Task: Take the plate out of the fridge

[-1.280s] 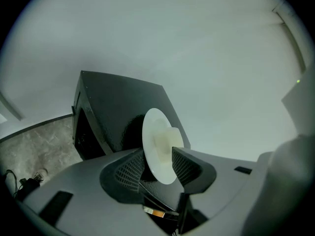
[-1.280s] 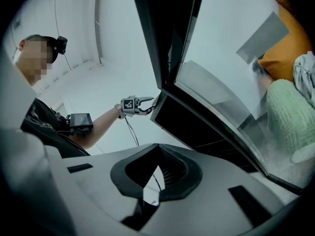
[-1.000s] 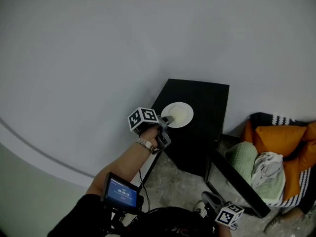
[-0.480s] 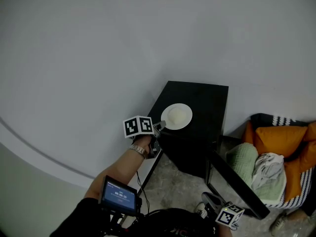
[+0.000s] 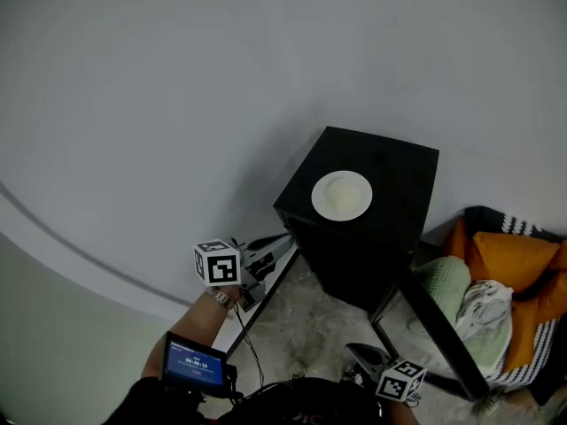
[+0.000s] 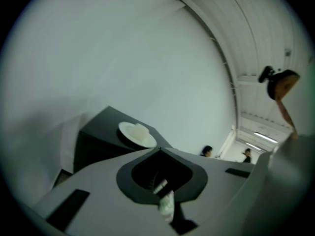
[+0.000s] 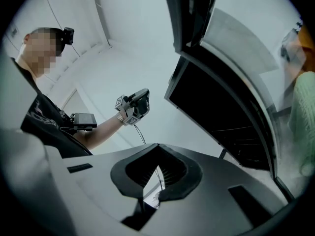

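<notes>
A white plate [image 5: 341,195] with a pale lump on it lies on top of the black fridge [image 5: 390,237]. The plate [image 6: 137,133] also shows in the left gripper view, beyond the jaw tips. My left gripper [image 5: 282,238] hangs down-left of the fridge, apart from the plate. Its jaws are closing, the tips meet [image 6: 158,149], and nothing is between them. My right gripper [image 5: 356,354] is low at the bottom edge. It is shut and empty [image 7: 157,144], and points up past the open fridge door [image 7: 221,117].
The fridge door [image 5: 438,326] swings out to the lower right. Orange, green and striped cushions and cloths [image 5: 505,264] are piled right of it. A white wall stands behind. A small screen [image 5: 193,366] is strapped to the left forearm. A thin cable runs over the stone floor [image 5: 301,326].
My left gripper has drawn back down-left from the plate's rim and its jaws have come together. The plate stays on the fridge top. The right gripper has barely moved.
</notes>
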The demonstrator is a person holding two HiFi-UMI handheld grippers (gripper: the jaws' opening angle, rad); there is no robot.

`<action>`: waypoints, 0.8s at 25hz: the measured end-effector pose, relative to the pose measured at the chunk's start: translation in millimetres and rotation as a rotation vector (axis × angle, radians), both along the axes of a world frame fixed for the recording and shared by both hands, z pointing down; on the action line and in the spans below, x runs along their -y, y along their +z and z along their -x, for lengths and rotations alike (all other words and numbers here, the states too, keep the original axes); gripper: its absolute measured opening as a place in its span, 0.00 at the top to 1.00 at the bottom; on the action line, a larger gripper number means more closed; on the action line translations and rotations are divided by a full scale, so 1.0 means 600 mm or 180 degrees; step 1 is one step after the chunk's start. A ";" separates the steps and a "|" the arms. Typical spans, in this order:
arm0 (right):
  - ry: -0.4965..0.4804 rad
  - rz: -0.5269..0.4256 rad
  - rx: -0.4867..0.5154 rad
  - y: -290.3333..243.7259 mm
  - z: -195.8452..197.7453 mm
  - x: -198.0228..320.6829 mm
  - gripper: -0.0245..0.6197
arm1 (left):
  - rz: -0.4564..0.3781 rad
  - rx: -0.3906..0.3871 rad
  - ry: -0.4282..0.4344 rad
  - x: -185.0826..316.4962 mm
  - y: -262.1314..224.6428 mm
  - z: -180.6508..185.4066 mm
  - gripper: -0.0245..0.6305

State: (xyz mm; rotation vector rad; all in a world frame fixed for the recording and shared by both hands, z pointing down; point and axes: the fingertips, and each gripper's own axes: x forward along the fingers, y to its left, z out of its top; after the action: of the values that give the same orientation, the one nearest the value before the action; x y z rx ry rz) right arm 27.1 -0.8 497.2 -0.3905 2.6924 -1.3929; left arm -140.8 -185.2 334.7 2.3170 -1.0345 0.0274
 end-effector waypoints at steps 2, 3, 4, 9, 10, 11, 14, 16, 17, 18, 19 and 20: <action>-0.0162 -0.0089 -0.0099 -0.005 0.023 -0.017 0.95 | -0.0013 0.0053 0.0632 -0.083 0.018 -0.026 0.95; -0.0223 -0.0142 -0.0164 -0.008 0.032 -0.027 0.95 | 0.0031 0.0137 0.0907 -0.129 0.035 -0.037 0.95; -0.0271 -0.0190 -0.0222 -0.011 0.042 -0.036 0.95 | 0.0112 0.0221 0.1142 -0.175 0.056 -0.045 0.95; -0.0299 -0.0277 -0.0398 -0.013 0.101 -0.075 0.95 | 0.0543 -0.0038 0.1895 -0.383 0.158 -0.053 0.95; -0.0266 -0.0284 -0.0426 -0.016 0.110 -0.089 0.95 | 0.0560 -0.0146 0.1942 -0.419 0.164 -0.052 0.95; -0.0231 -0.0290 -0.0444 -0.019 0.122 -0.104 0.95 | 0.0562 -0.0241 0.1955 -0.452 0.168 -0.048 0.95; -0.0106 -0.0323 -0.0469 -0.023 0.171 -0.159 0.95 | 0.0543 -0.0465 0.1930 -0.538 0.177 -0.015 0.95; -0.0002 -0.0369 -0.0507 -0.025 0.203 -0.199 0.95 | 0.0538 -0.0544 0.1929 -0.587 0.187 0.014 0.95; 0.0040 -0.0396 -0.0526 -0.027 0.217 -0.221 0.95 | 0.0537 -0.0549 0.1942 -0.609 0.191 0.027 0.95; 0.0080 -0.0419 -0.0550 -0.029 0.228 -0.244 0.95 | 0.0535 -0.0535 0.1963 -0.630 0.193 0.038 0.95; 0.0125 -0.0433 -0.0580 -0.031 0.237 -0.267 0.95 | 0.0534 -0.0521 0.1988 -0.650 0.194 0.047 0.95; 0.0177 -0.0438 -0.0611 -0.033 0.245 -0.287 0.95 | 0.0541 -0.0525 0.2012 -0.667 0.193 0.055 0.95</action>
State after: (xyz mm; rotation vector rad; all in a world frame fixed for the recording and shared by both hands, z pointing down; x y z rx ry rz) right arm -119.8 171.7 477.5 -0.6108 2.8824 -1.2039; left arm -173.7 215.2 450.8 2.3456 -0.1838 0.1628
